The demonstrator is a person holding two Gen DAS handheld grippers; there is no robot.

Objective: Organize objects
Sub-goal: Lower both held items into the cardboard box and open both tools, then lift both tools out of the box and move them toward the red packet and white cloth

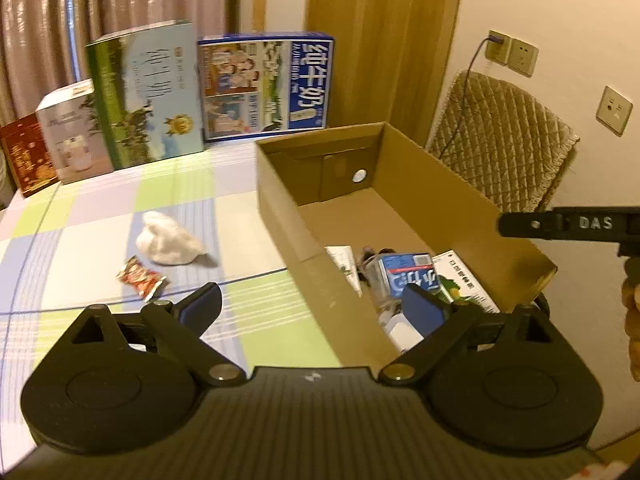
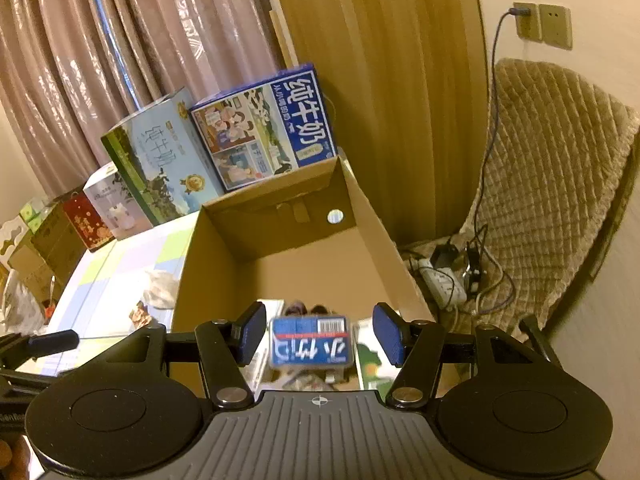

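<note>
Both jaws wide, empty: left gripper [image 1: 312, 306], right gripper [image 2: 320, 338] over cardboard box [image 1: 288, 200]. Crumpled tissue [image 1: 170, 242] and snack packet [image 1: 141, 278] loose on table [image 1: 72, 240]. Risk: thin packet slipping, jaws snagging tablecloth.

The right gripper [image 2: 316, 338] is held with its jaws apart above the cardboard box [image 2: 372, 216]; a blue packet [image 2: 312, 346] is seen between the fingers, untouched.

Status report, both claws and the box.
Left claw open, empty. Right claw open above blue packet in cardboard box. White wad, red wrapper on table.
</note>
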